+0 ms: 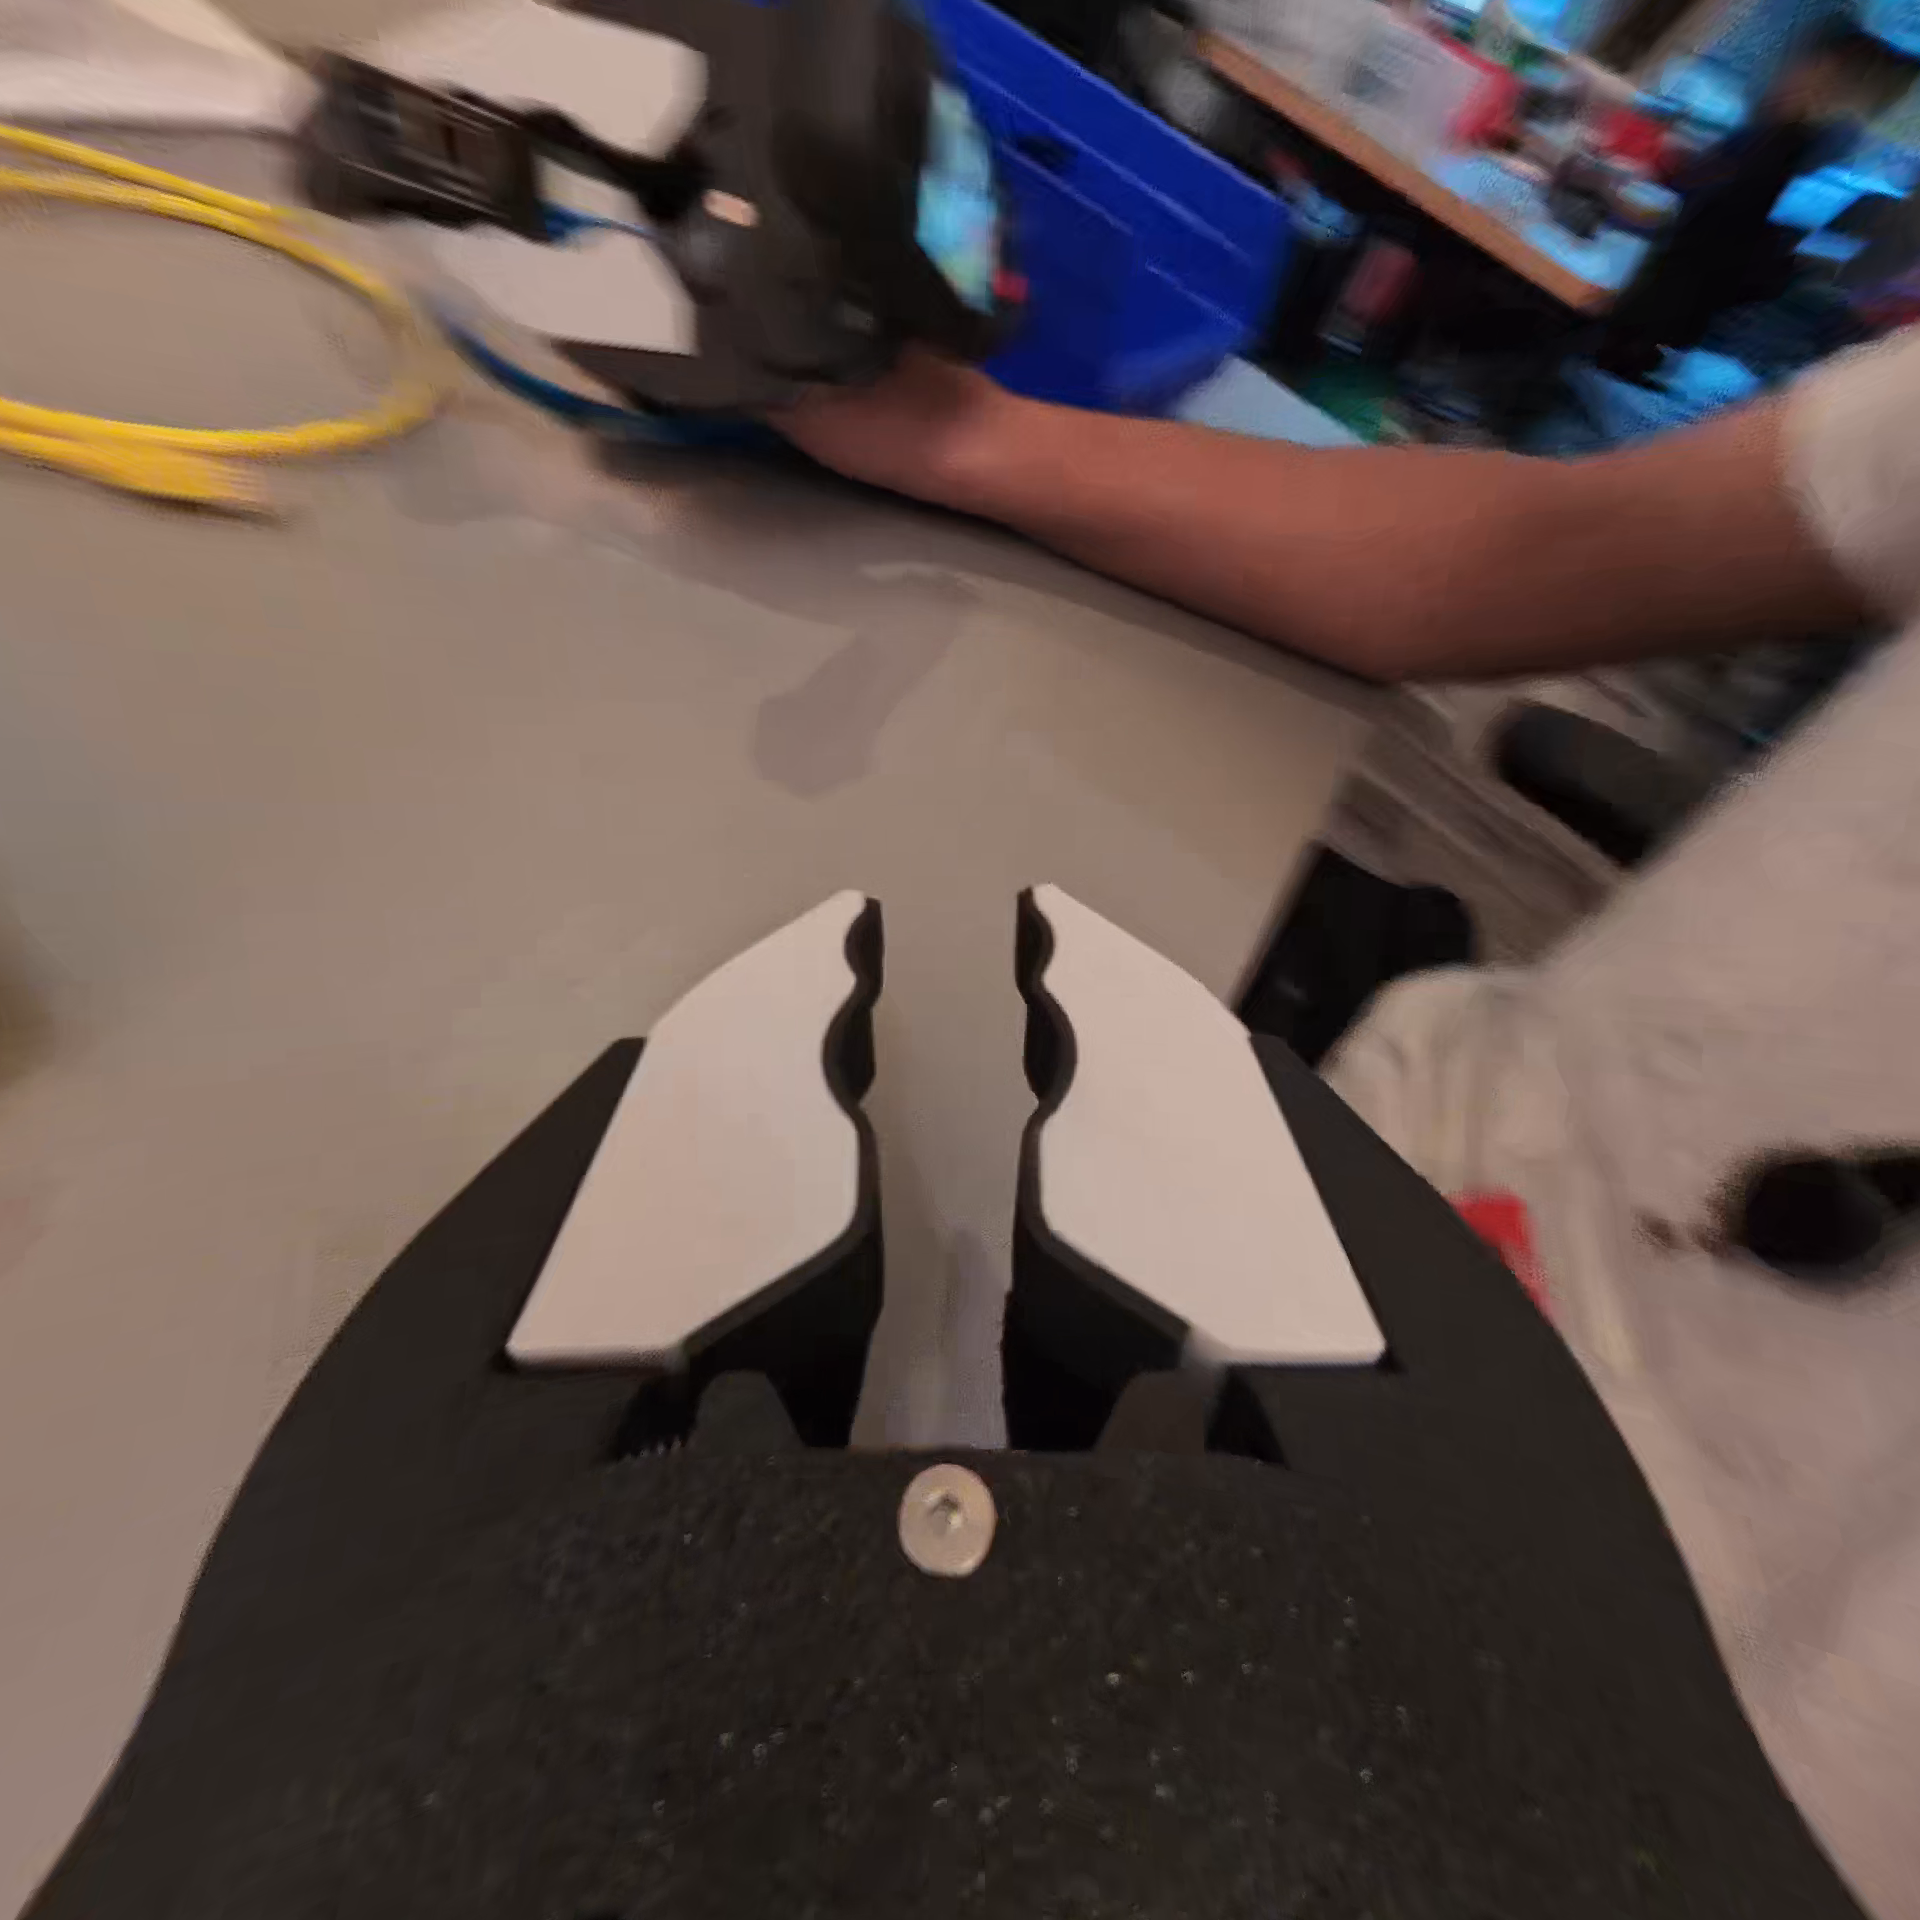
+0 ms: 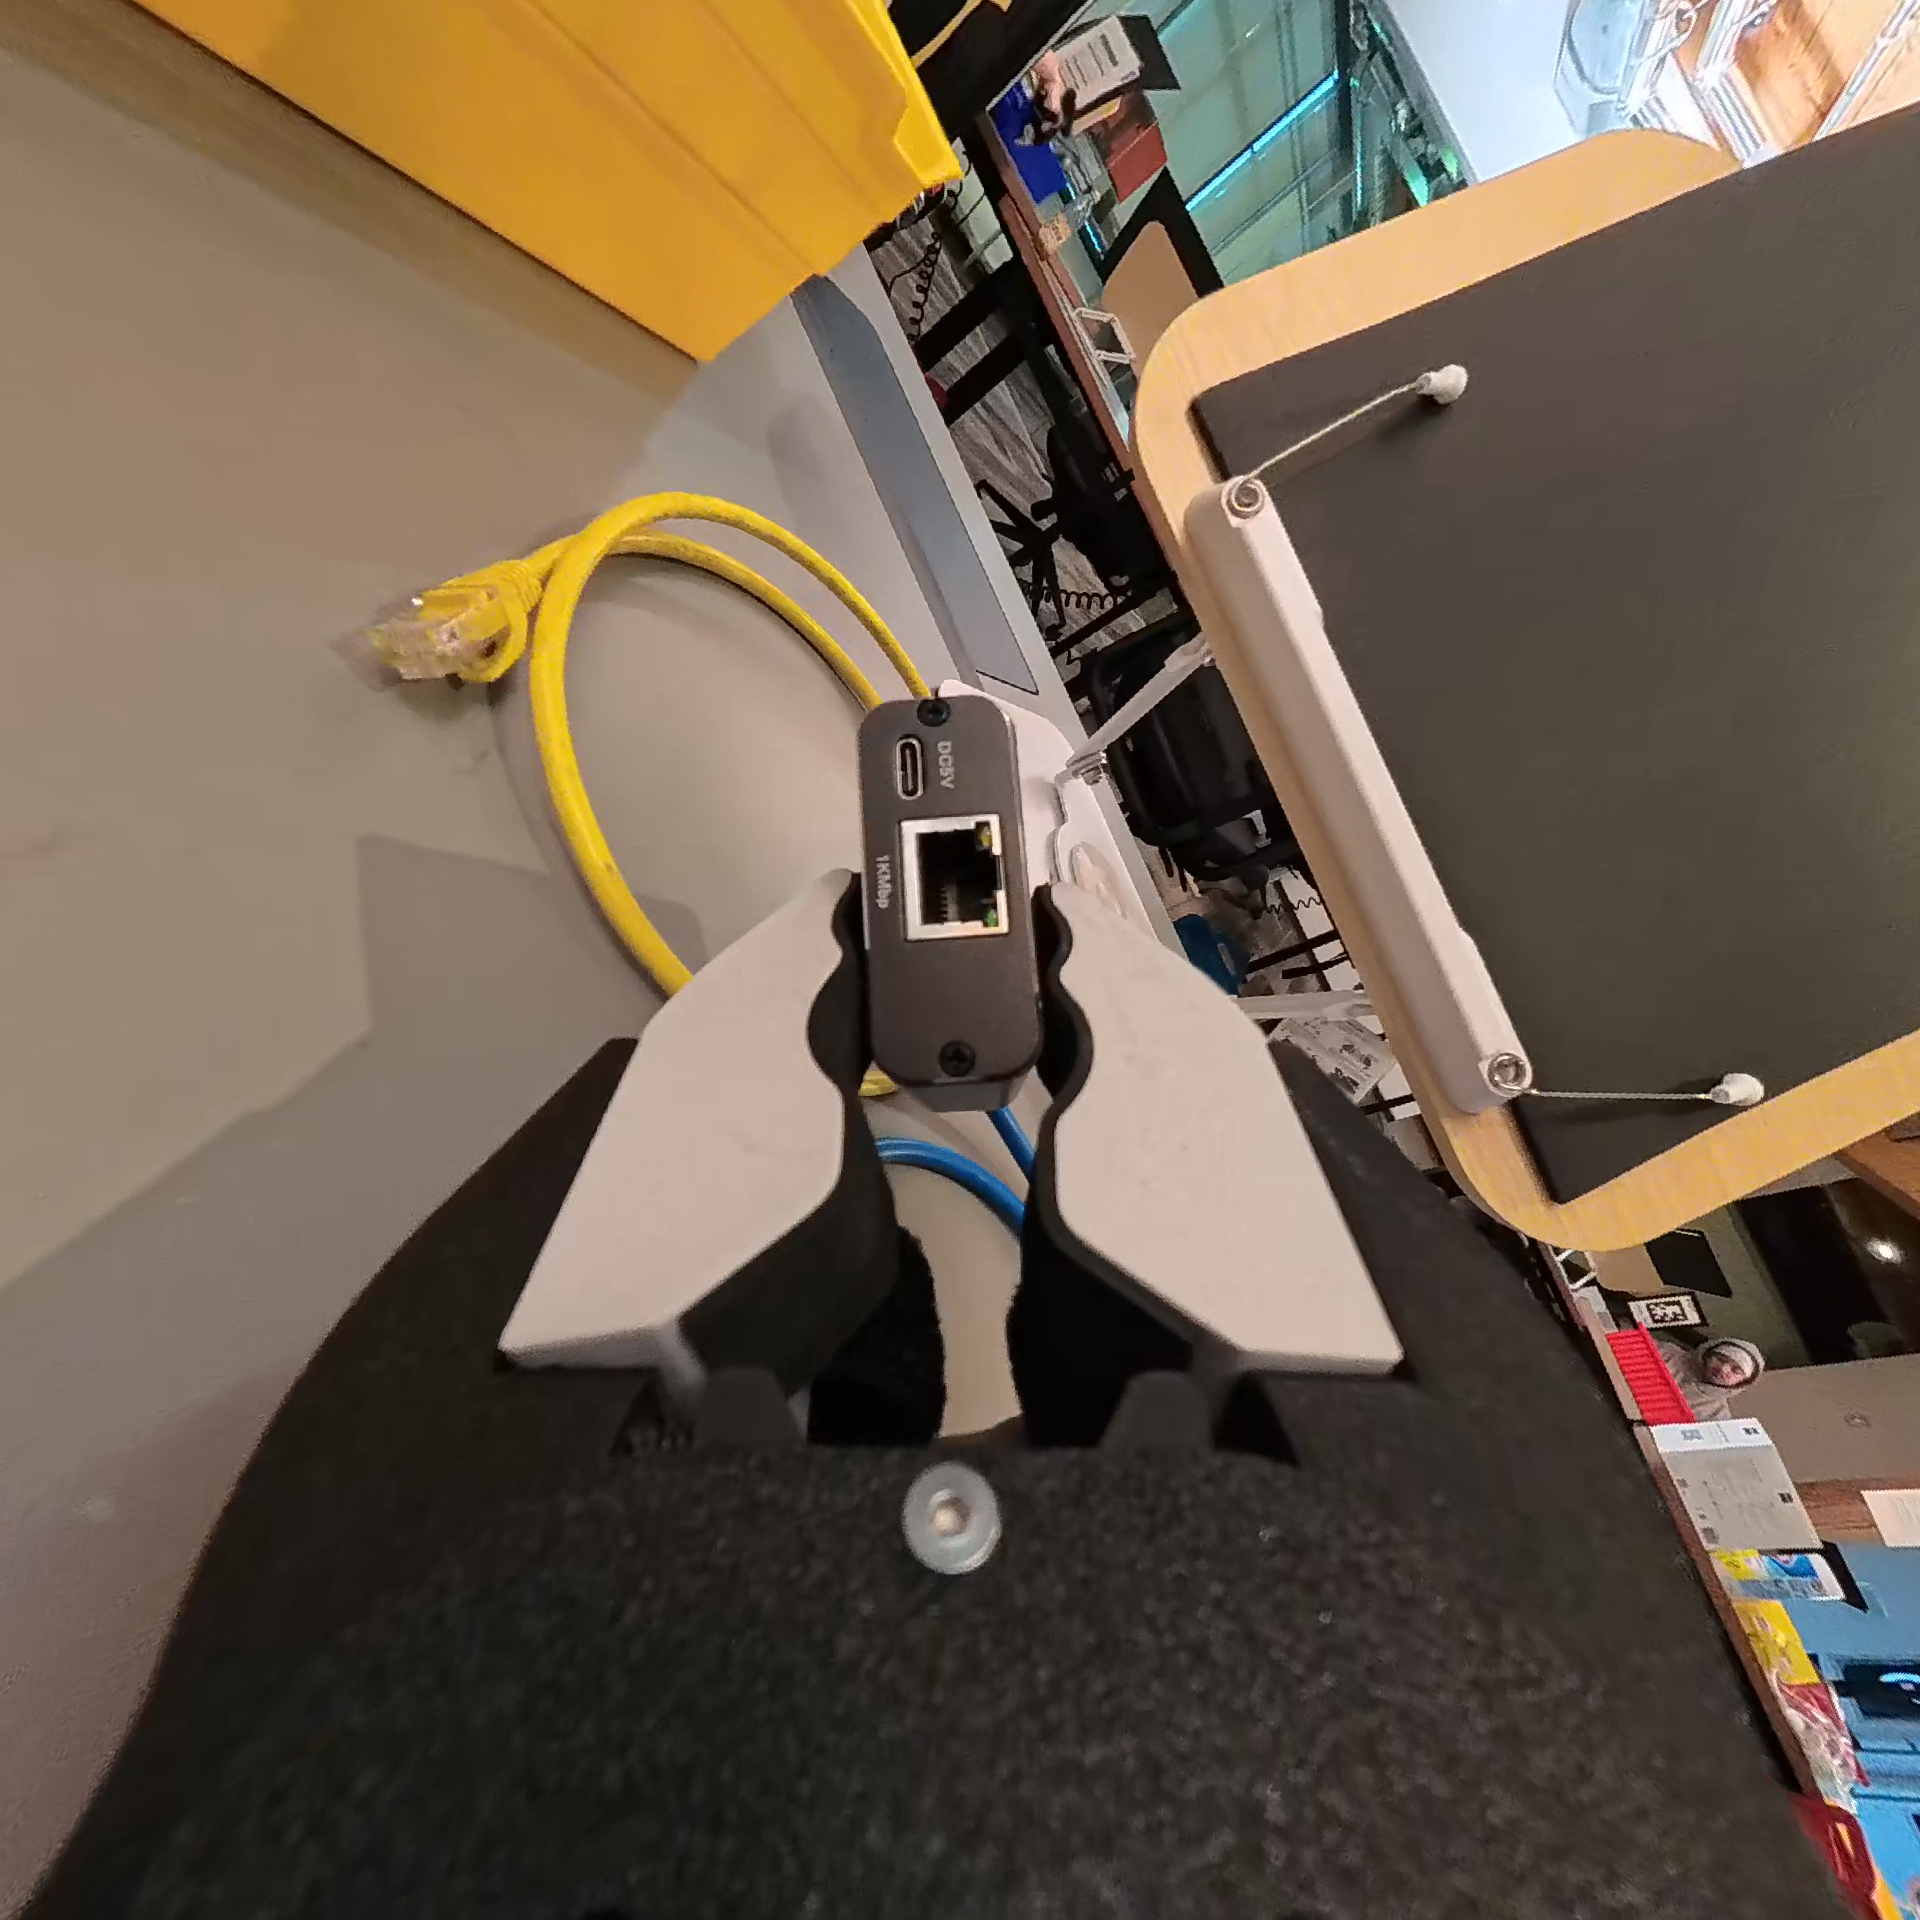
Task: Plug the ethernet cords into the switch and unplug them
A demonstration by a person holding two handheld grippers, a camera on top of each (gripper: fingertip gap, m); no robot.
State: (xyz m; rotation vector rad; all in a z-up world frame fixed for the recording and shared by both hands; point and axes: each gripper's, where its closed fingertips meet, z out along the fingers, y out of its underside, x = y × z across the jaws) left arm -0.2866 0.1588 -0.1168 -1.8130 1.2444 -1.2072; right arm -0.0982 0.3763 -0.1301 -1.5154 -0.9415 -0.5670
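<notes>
My right gripper (image 2: 948, 914) is shut on a small dark grey switch (image 2: 951, 956) and holds it above the table, its end face with one empty network port turned toward the camera. A yellow ethernet cord (image 2: 566, 707) lies looped on the grey table, its two clear plugs (image 2: 436, 634) free at the left. A blue cord (image 2: 940, 1158) runs under the switch. My left gripper (image 1: 948, 909) is open and empty over bare table. In the left wrist view the right gripper (image 1: 790, 208) holds the blurred switch (image 1: 416, 145) at the top left, near the yellow cord (image 1: 312, 260).
A yellow bin (image 2: 623, 156) stands at the table's far side. A blue bin (image 1: 1122, 239) sits behind the right gripper. A person's forearm (image 1: 1299, 540) lies across the table. A wooden-edged black panel (image 2: 1610, 644) rises to the right. The grippers' ends are close to 30 cm from one another.
</notes>
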